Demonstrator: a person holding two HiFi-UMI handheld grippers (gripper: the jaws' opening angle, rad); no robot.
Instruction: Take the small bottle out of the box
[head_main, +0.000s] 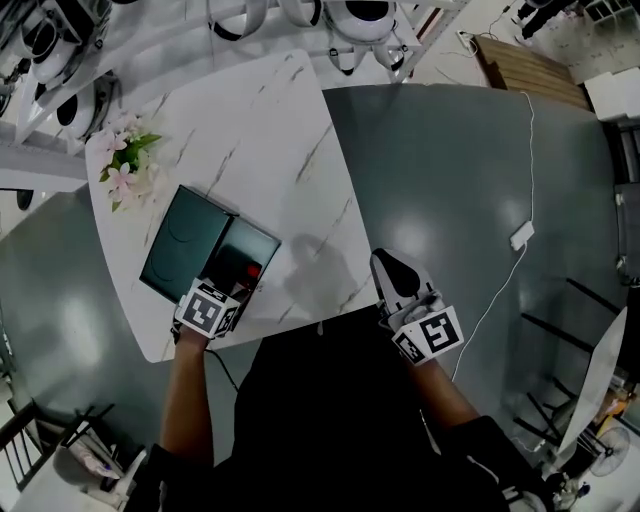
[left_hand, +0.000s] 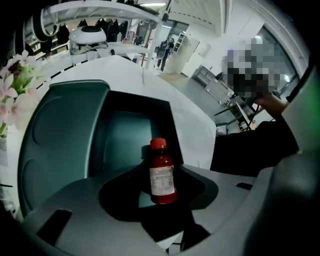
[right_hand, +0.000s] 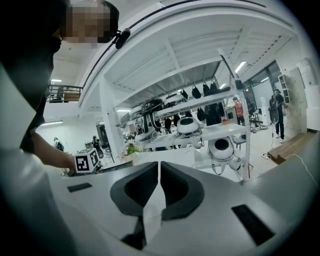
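The small red bottle (left_hand: 162, 175) with a red cap and pale label stood upright inside the dark green rectangular box (head_main: 190, 235), in the box's darker right half near its front edge. The left tool (head_main: 238, 290) reached over that front edge with its jaws wide, one on either side of the bottle and neither pressing it. The box lay open on the white marble-patterned table (head_main: 260, 120). A spray of pink flowers (head_main: 122, 160) lay beyond the box's far left corner. Well right of the box, the right tool (right_hand: 158, 172) was closed on nothing.
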